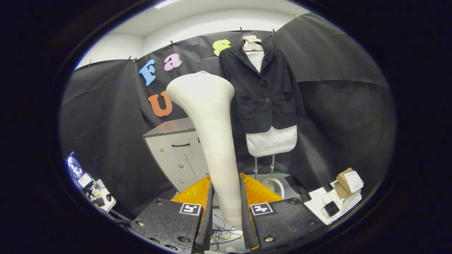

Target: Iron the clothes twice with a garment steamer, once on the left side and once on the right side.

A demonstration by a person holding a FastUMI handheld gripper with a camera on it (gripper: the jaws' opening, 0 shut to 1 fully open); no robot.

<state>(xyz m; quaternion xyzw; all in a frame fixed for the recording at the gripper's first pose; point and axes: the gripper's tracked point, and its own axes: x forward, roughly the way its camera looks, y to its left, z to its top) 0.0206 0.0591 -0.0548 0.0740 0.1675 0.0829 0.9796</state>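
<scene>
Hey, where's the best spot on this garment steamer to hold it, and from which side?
Grip the narrow handle of the garment steamer, low down, well below the flared head. The claw has it there now, a finger on each flank, both seeming to press. The shaft stands nearly upright and slim there, so side-on fingers fit; the wide head would not. That leaves the head free toward the dark jacket.

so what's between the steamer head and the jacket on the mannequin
Nothing: in the gripper view the cream plastic steamer head, held by the tool, stands short of the dark buttoned jacket, with bare black backdrop between.
</scene>
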